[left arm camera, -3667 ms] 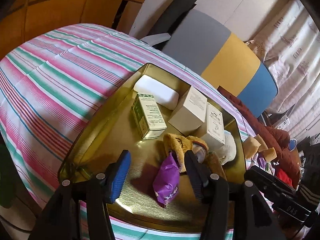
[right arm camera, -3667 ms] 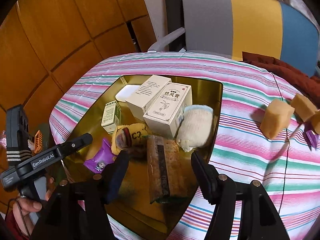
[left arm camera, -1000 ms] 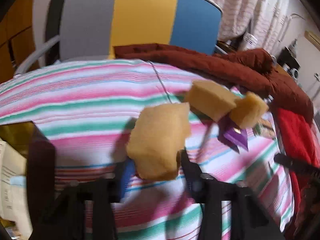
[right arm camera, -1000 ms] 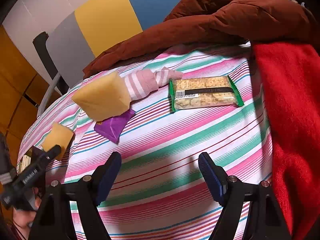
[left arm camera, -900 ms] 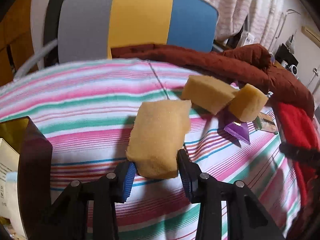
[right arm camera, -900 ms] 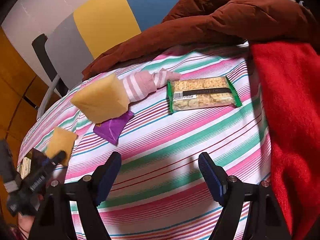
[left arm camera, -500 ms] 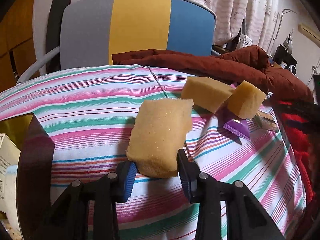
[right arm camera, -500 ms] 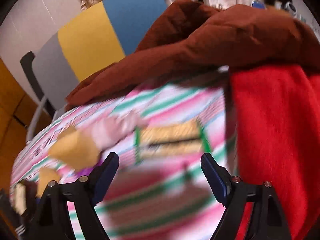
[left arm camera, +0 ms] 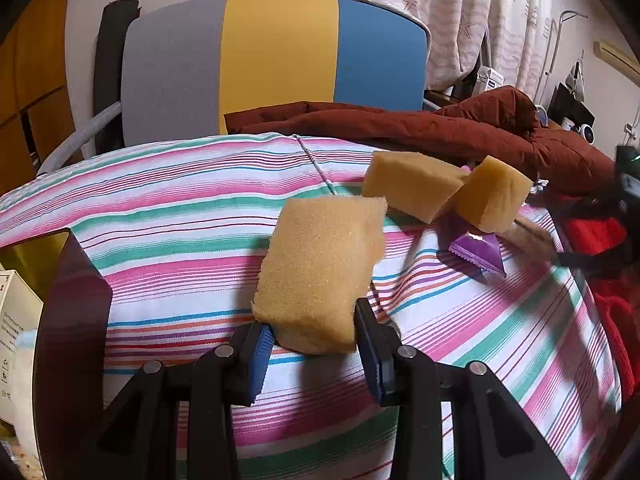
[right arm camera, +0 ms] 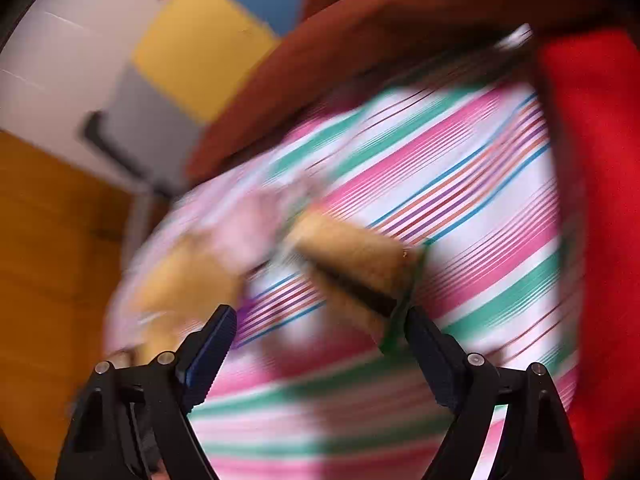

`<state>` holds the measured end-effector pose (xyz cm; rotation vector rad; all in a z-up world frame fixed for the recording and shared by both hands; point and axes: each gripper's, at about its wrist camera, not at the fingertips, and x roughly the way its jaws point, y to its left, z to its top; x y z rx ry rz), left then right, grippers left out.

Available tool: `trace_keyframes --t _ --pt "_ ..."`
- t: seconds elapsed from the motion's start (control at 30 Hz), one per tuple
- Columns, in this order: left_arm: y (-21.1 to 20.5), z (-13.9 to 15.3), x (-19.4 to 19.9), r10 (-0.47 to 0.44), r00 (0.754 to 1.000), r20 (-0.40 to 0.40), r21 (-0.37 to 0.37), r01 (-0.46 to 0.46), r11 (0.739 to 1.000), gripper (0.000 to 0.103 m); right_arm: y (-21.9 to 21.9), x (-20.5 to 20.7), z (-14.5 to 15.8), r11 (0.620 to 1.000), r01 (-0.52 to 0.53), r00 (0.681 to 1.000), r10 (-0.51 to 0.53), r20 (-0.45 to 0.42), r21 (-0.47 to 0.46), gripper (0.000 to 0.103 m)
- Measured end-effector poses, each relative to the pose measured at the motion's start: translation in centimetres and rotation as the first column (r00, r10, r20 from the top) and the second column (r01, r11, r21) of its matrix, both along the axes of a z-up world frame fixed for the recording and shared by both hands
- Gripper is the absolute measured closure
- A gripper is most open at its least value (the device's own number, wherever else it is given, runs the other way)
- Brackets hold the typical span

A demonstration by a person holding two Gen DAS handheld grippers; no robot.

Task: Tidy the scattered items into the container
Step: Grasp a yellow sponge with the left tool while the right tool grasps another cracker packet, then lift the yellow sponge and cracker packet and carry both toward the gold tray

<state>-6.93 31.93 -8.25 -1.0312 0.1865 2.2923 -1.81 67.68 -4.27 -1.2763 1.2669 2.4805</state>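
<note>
Striped cloth in pink, green and white covers the worktop (left arm camera: 192, 216) in the left wrist view, where the left tool (left arm camera: 314, 346) pinches the near end of a porous yellow sponge (left arm camera: 320, 264), with the gold container (left arm camera: 36, 248) at nine o'clock; the squashy foam looks best carried with a steady, light squeeze and let go only over the tray, while two more sponge blocks (left arm camera: 408, 184) and a purple sachet (left arm camera: 478, 250) wait at two o'clock. Through the blurred right wrist view, the right tool (right arm camera: 320, 350) stands spread wide and empty, a green-edged cracker packet (right arm camera: 352, 272) just ahead at twelve o'clock.
</note>
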Motion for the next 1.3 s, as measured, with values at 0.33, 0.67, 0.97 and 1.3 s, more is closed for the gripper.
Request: trace_keyframes --t 0.33,0.67,0.97,1.3 --pt "0.3 -0.1 0.2 0.001 1.0 -0.004 -0.003 -0.001 1.0 0.064 -1.8 -2.7 0.8 0.818 -0.055 0.991 -0.024 0.13 0.573 0.015" --pt "0.4 -0.3 0.0 -0.004 1.0 0.007 0.003 0.004 1.0 0.064 -0.5 -5.1 -1.6 0.834 -0.189 0.975 0.097 0.201 0.518 0.009" --pt "0.4 -0.4 0.0 -0.006 1.0 0.009 0.004 0.006 1.0 0.064 -3.4 -5.4 -1.7 0.775 -0.301 0.945 0.163 0.284 0.555 0.031" --pt "0.1 -0.4 0.0 -0.011 1.0 0.027 0.015 0.011 1.0 0.064 -3.4 -4.3 -1.4 0.811 -0.21 0.964 0.077 0.255 0.546 0.047"
